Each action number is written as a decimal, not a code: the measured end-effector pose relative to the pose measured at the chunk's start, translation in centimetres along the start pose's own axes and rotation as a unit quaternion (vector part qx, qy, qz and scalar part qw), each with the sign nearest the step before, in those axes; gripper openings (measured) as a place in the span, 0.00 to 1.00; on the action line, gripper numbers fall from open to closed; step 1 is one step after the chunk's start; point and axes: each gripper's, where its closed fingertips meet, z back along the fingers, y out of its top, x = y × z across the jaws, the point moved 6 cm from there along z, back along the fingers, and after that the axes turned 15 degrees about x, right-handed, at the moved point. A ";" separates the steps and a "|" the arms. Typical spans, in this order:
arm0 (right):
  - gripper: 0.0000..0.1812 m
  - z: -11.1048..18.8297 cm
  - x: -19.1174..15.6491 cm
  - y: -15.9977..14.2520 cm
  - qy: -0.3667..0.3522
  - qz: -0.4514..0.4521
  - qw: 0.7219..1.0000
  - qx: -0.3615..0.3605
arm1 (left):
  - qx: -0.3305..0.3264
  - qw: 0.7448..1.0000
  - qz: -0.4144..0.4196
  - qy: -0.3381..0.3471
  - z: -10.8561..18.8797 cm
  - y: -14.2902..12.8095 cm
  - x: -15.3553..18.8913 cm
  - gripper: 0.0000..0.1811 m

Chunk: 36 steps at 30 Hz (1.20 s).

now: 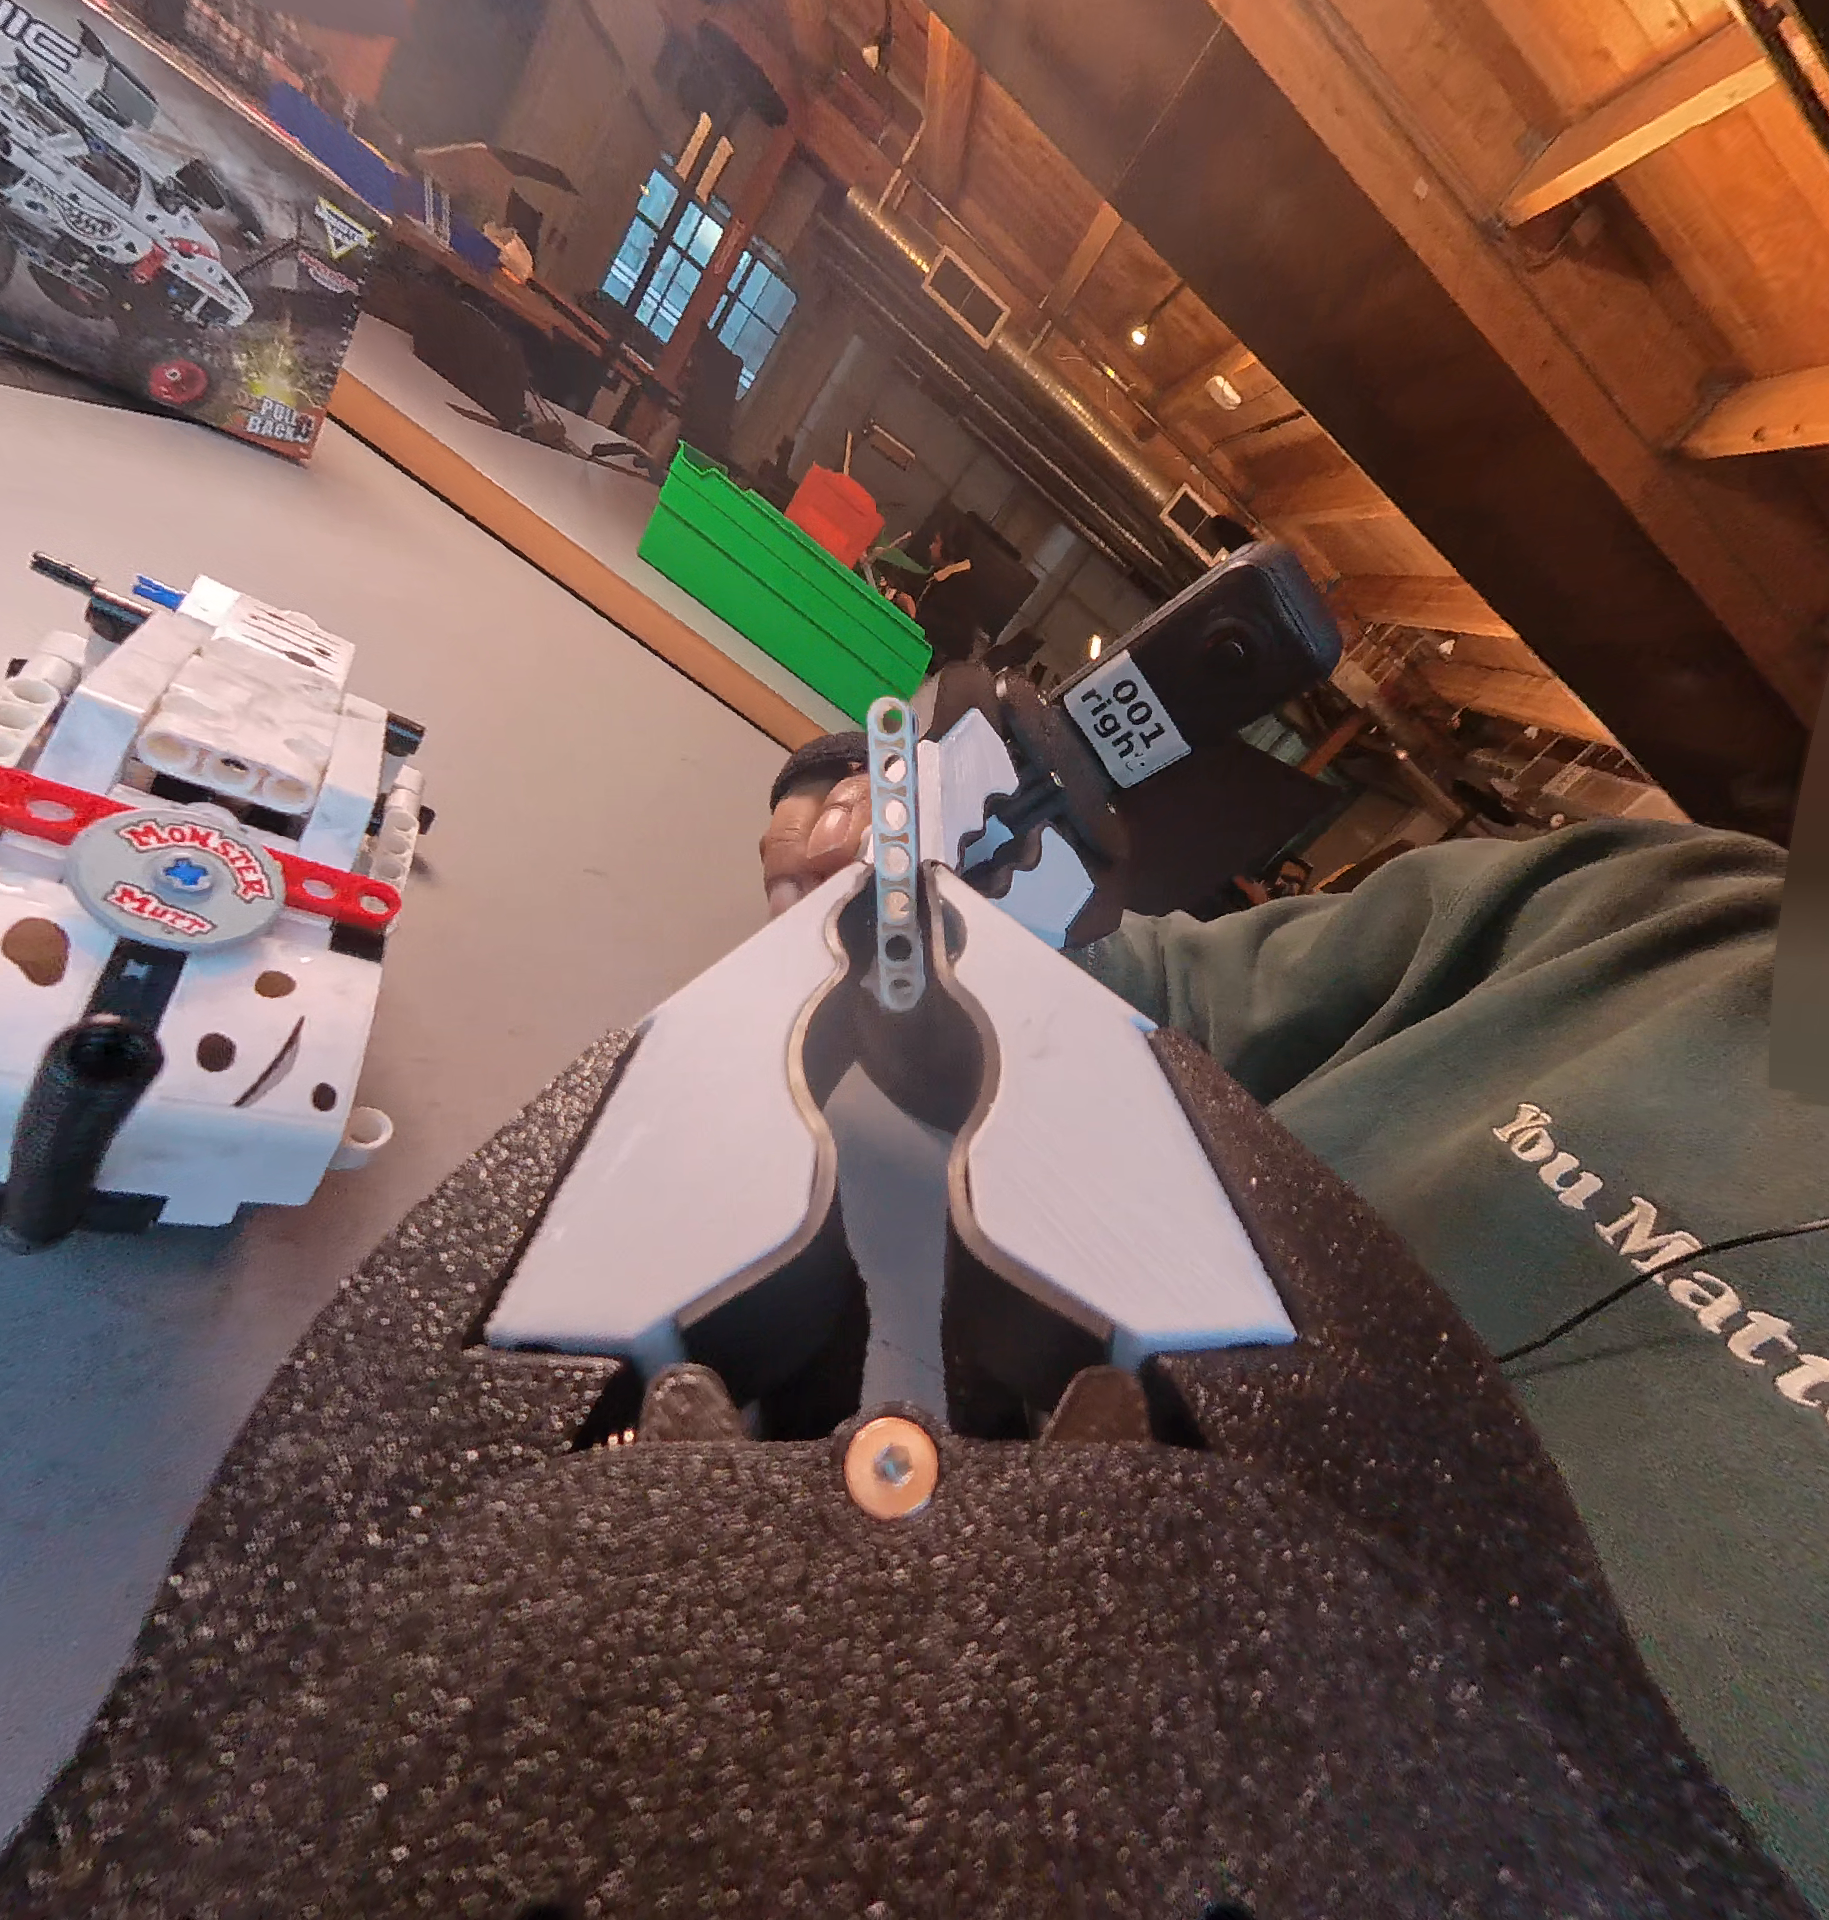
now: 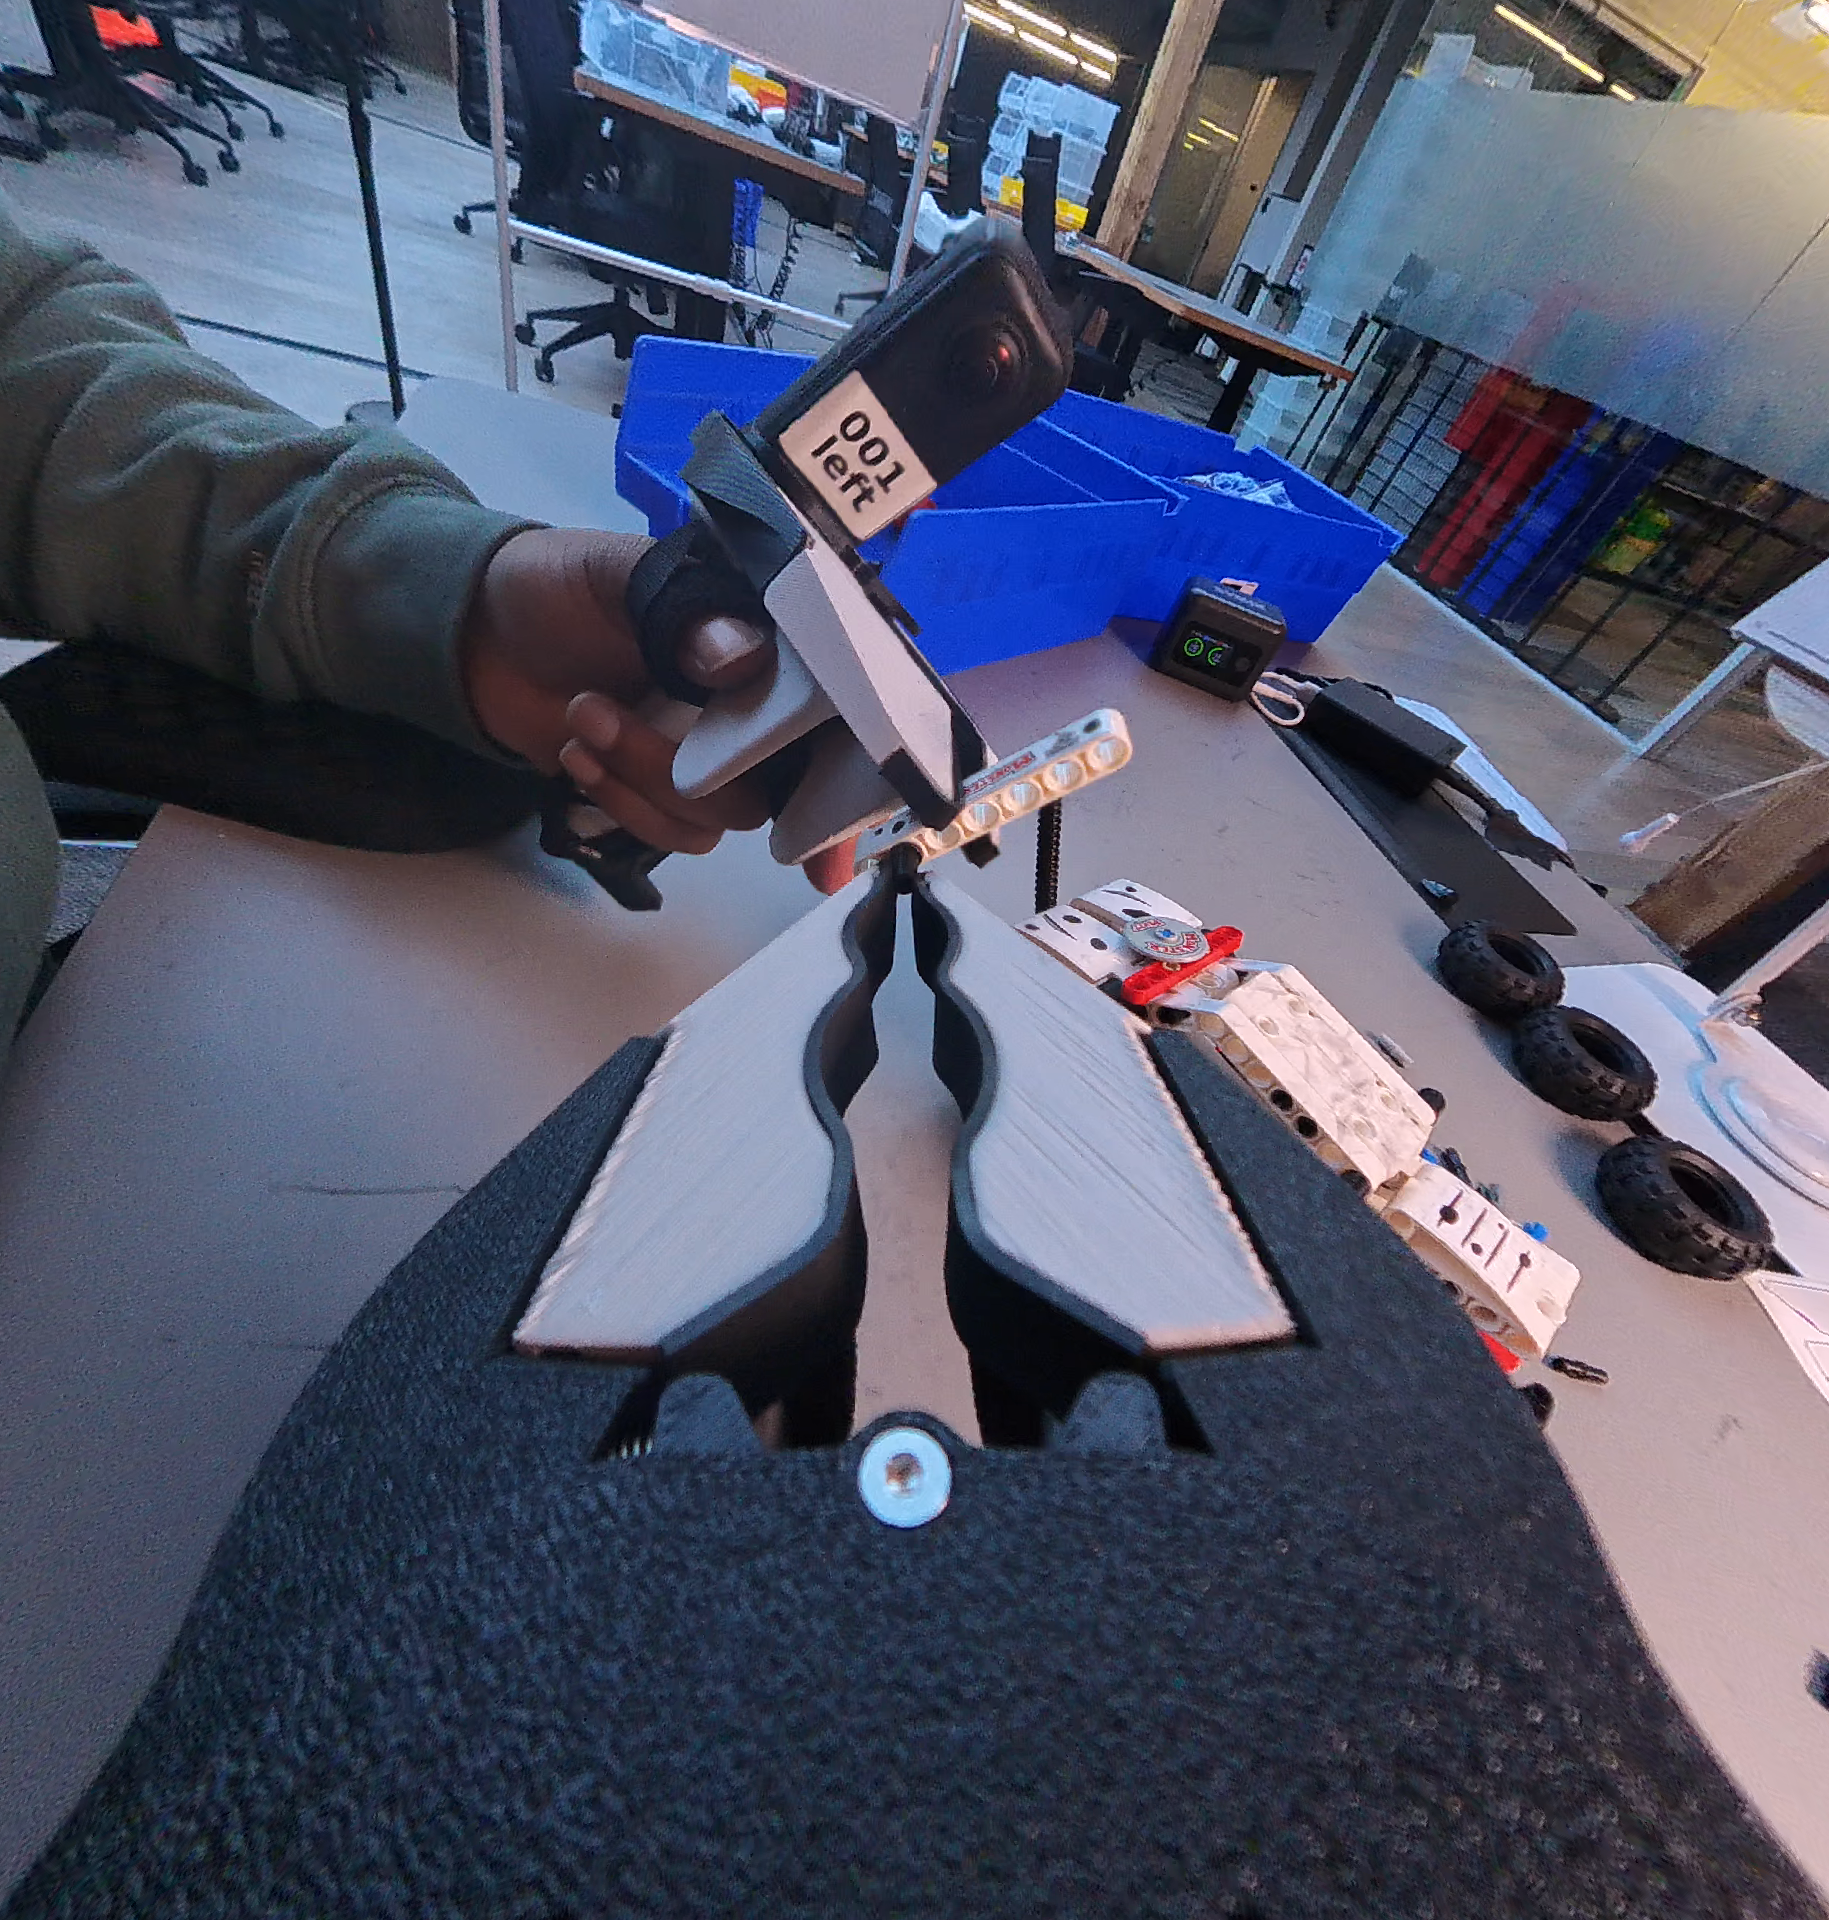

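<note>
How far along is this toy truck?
Done: the white truck body stands built on the table. In hand: the left gripper pinches a grey holed beam, and the right gripper holds a small black piece close up to it. Left: three tyres lie loose beside the body, with none fitted that I can see.
</note>
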 end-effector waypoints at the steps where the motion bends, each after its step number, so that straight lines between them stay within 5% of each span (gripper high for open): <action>1: 0.01 0.0 0.0 0.0 0.003 0.000 1.000 0.000 | -0.010 1.000 -0.011 0.002 0.0 0.1 0.0 0.03; 5: 0.00 0.3 0.1 -0.3 0.023 0.012 1.000 -0.013 | -0.030 0.999 -0.019 0.010 0.2 0.2 0.0 0.03; 9: 0.00 2.3 1.7 0.2 0.002 0.013 1.000 -0.007 | 0.011 0.997 -0.062 0.055 3.3 3.5 -0.9 0.03; 13: 0.01 0.9 1.0 0.4 -0.002 -0.005 1.000 0.012 | 0.004 0.999 -0.042 0.021 1.7 2.3 -0.2 0.03; 15: 0.09 0.5 0.5 0.5 0.009 -0.020 1.000 0.021 | 0.001 0.999 -0.036 0.007 1.1 1.9 0.2 0.03; 33: 0.01 0.3 0.0 1.2 0.030 -0.081 0.994 0.064 | -0.019 0.999 -0.036 -0.025 0.0 0.5 1.3 0.03; 36: 0.00 2.6 1.9 1.6 0.022 -0.109 0.990 0.091 | 0.040 0.998 -0.050 0.002 2.6 4.1 0.6 0.03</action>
